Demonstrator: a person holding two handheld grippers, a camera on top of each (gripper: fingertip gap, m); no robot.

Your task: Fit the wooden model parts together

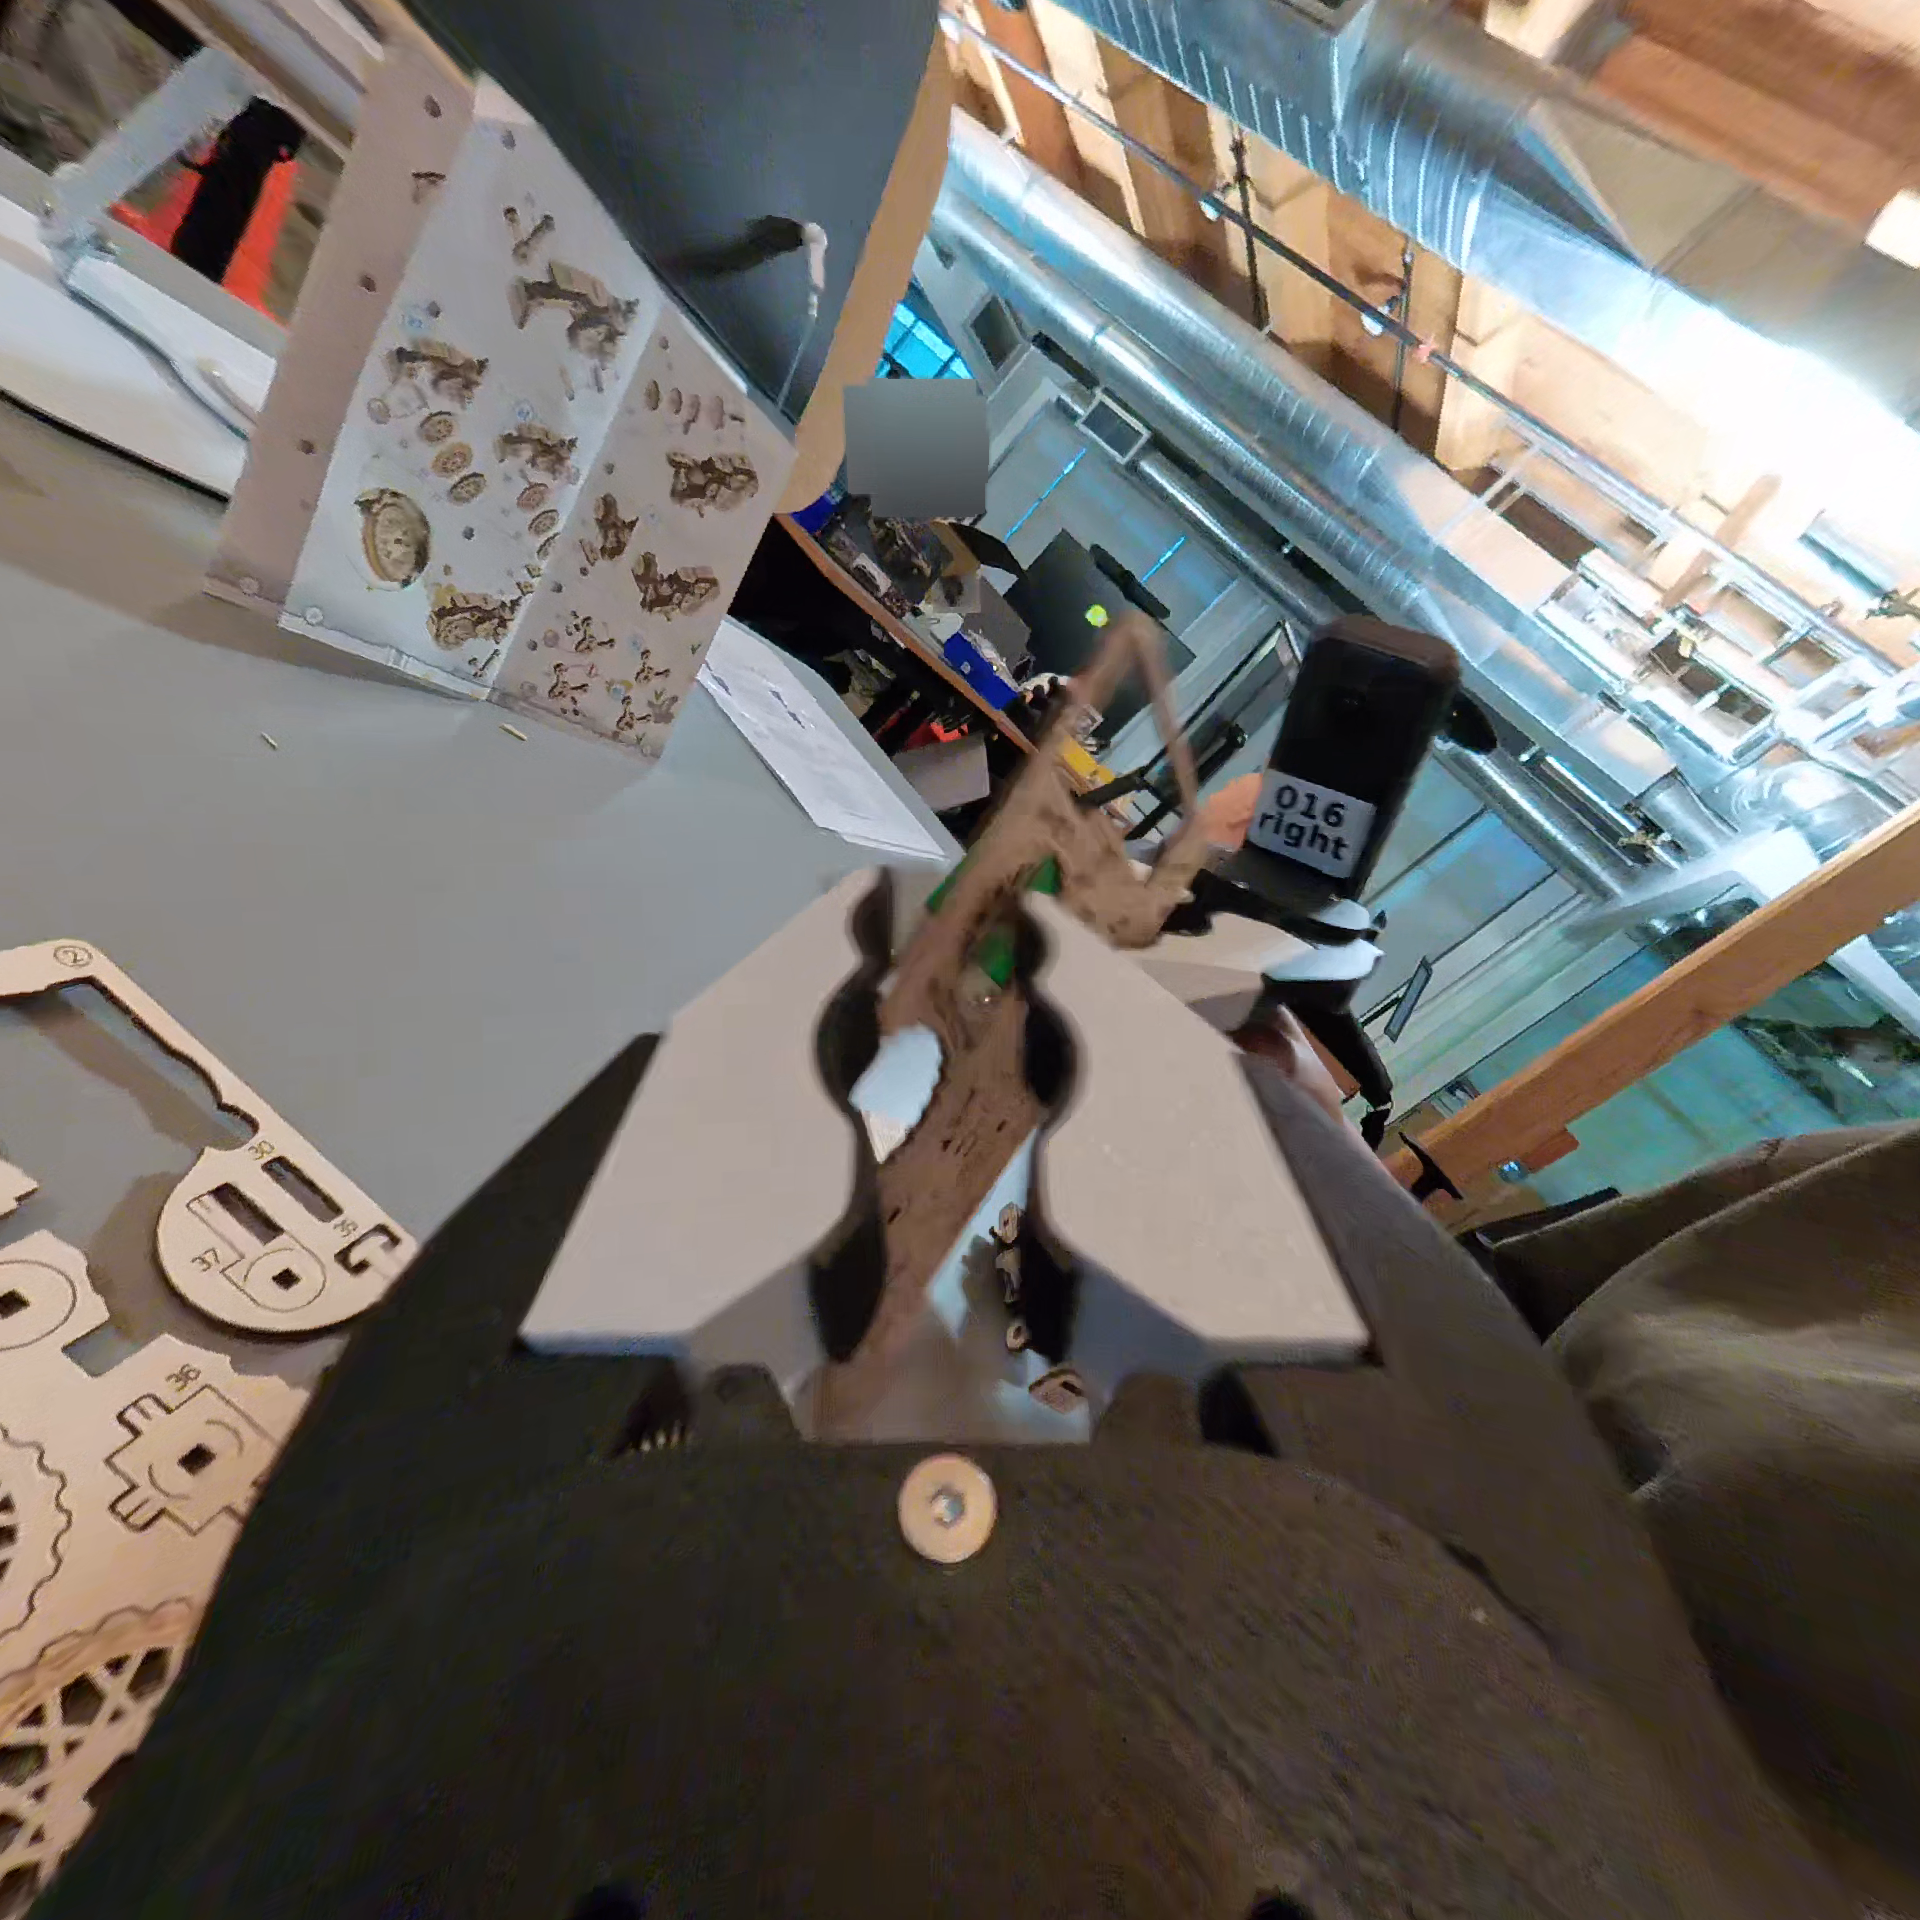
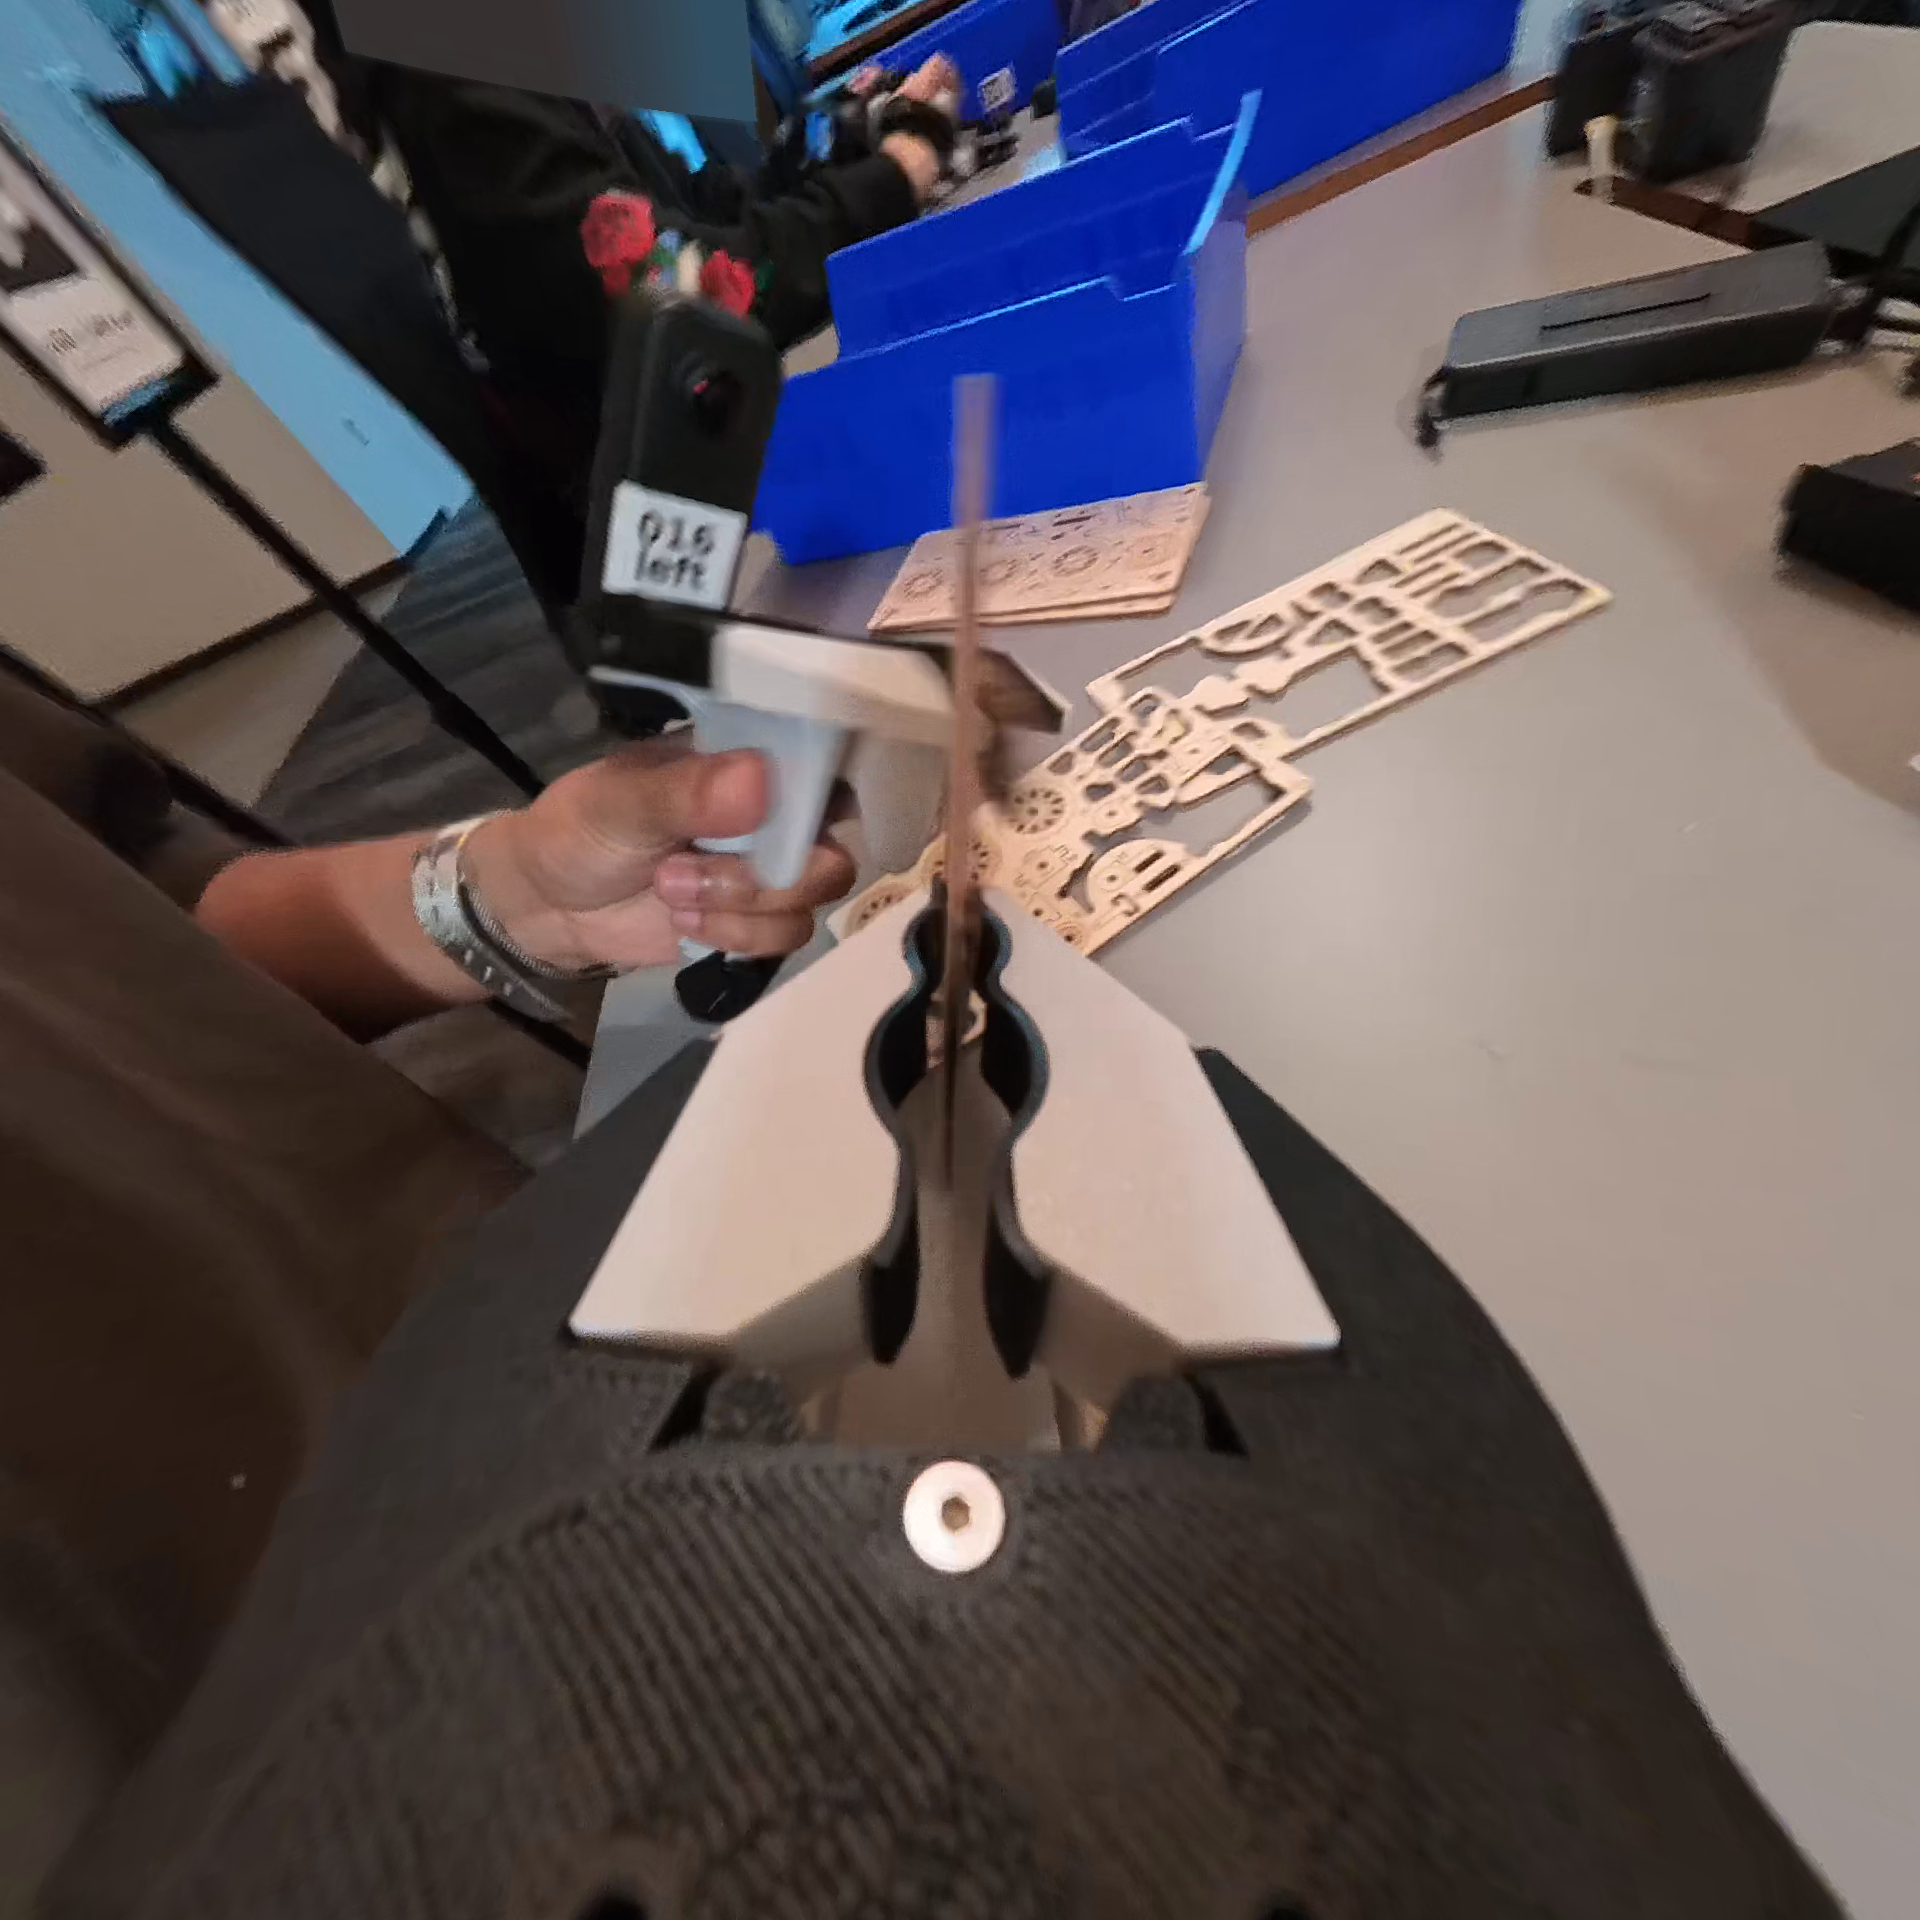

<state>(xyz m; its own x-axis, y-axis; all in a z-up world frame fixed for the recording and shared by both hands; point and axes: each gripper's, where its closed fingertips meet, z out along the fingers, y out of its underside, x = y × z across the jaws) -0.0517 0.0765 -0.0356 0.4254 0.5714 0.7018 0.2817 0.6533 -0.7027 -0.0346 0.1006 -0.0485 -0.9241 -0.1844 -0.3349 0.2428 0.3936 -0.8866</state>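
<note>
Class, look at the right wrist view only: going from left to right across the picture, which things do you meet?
Person's hand on the left gripper's handle → thin wooden part standing edge-on in the right gripper → punched-out wooden sheets lying on the grey table → black boxes at the right.

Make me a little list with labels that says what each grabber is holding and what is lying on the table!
left gripper: shut on a flat brown wooden model piece with green bits, held up off the table
right gripper: shut on a thin flat brown wooden part, seen edge-on, standing upright
where they meet: the two pieces are close together in the air; whether they are joined cannot be told
grey table: pale cut-out plywood sheets, blue plastic bins
also on table: printed instruction sheets propped upright
</note>
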